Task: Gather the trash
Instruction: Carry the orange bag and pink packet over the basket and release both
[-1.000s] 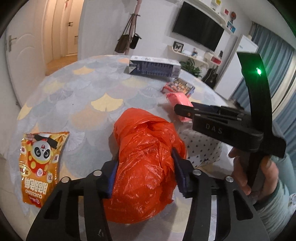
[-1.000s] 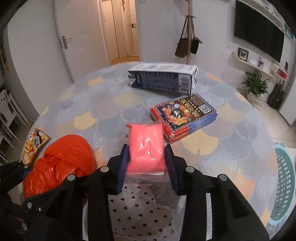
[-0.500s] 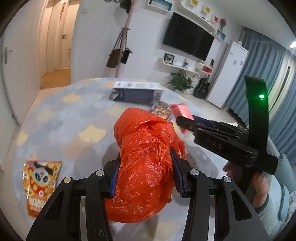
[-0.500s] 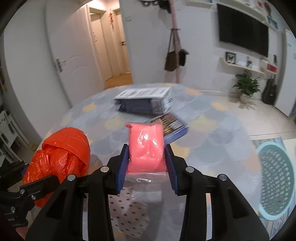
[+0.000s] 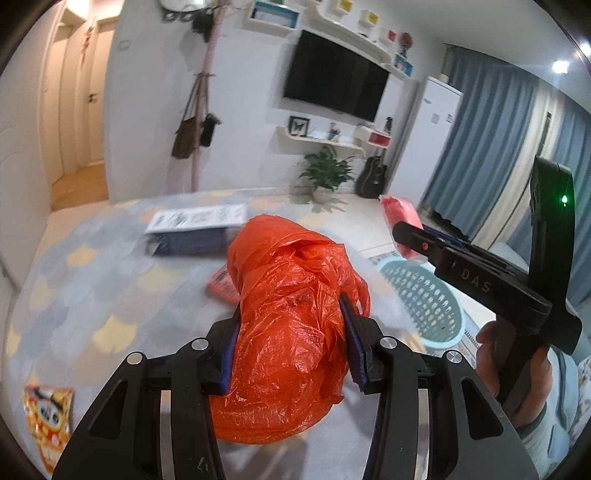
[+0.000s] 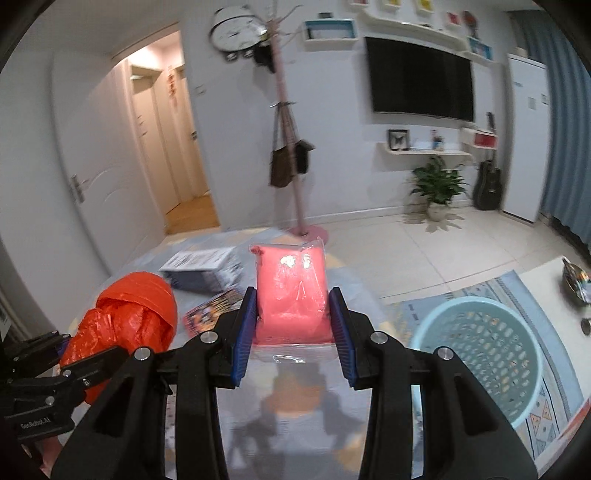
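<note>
White walls, a wall-mounted television (image 5: 334, 86) and blue curtains fill the upper part of the left wrist view, with a potted plant (image 5: 325, 173) and a coat stand (image 5: 201, 110) at mid-height. Below them spreads a round table (image 5: 74, 295) covered in a scallop-patterned cloth of grey, yellow and blue. At the lower centre the left gripper (image 5: 290, 350) clamps a crumpled orange plastic bag (image 5: 291, 325), glossy and wrinkled, which bulges above the blue pads and hides much of the table behind it. A long printed box (image 5: 195, 229) lies blurred at the centre left, and a panda snack packet (image 5: 48, 421) lies flat at the lower left. On the right, the right gripper (image 5: 406, 236) crosses the frame sideways, carrying a pink packet (image 5: 400, 214) over a pale blue perforated basket (image 5: 424, 299) that stands on the floor.

Tiled floor, an open doorway at the upper left and a wall clock (image 6: 236, 33) at the top frame the right wrist view. At the centre the right gripper (image 6: 293, 332) is closed on the pink packet (image 6: 291, 291), soft and wrapped in clear shiny film, held upright between the blue pads. The orange plastic bag (image 6: 129, 317) sits at the left in the left gripper (image 6: 62, 362), with the printed box (image 6: 207, 269) and a colourful flat box (image 6: 210, 310) blurred behind. The basket (image 6: 480, 354) stands at the lower right on a patterned rug (image 6: 554, 369).
</note>
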The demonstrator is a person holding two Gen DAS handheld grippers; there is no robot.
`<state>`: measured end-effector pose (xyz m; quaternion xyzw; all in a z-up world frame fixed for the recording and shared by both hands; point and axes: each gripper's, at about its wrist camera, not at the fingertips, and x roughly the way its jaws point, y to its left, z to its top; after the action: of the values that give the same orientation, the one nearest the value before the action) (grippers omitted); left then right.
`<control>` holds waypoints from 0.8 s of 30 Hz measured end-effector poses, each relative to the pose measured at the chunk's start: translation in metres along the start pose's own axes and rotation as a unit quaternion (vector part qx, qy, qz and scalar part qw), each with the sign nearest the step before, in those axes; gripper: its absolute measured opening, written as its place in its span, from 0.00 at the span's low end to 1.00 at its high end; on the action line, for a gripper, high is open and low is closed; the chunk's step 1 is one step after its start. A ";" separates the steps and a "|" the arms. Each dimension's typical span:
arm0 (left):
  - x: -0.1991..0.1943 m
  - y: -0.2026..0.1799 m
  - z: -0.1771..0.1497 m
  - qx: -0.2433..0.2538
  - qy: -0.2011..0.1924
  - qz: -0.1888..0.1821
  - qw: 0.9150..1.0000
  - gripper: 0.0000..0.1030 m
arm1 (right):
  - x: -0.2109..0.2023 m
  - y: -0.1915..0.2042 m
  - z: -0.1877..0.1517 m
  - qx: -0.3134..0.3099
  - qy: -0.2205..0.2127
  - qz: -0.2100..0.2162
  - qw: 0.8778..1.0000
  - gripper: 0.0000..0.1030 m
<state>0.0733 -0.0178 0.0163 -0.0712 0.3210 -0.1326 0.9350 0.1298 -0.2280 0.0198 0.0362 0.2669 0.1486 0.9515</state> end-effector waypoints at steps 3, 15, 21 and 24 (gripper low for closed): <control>0.014 -0.020 0.013 0.016 -0.002 -0.013 1.000 0.43 | -0.006 -0.026 0.003 0.015 -0.011 -0.034 0.999 0.35; 0.079 -0.104 0.036 0.083 0.020 -0.058 0.995 0.43 | -0.013 -0.145 -0.010 0.113 -0.008 -0.107 0.988 0.35; 0.137 -0.141 0.032 0.090 0.065 -0.083 0.990 0.43 | -0.004 -0.204 -0.034 0.169 0.017 -0.153 0.974 0.35; 0.162 -0.149 0.029 0.080 0.092 -0.101 0.987 0.43 | 0.005 -0.232 -0.050 0.198 0.036 -0.170 0.965 0.35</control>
<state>0.1843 -0.2067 -0.0224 -0.0159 0.3853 -0.2580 0.8859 0.1692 -0.4478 -0.0598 0.1723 0.3276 -0.0703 0.9263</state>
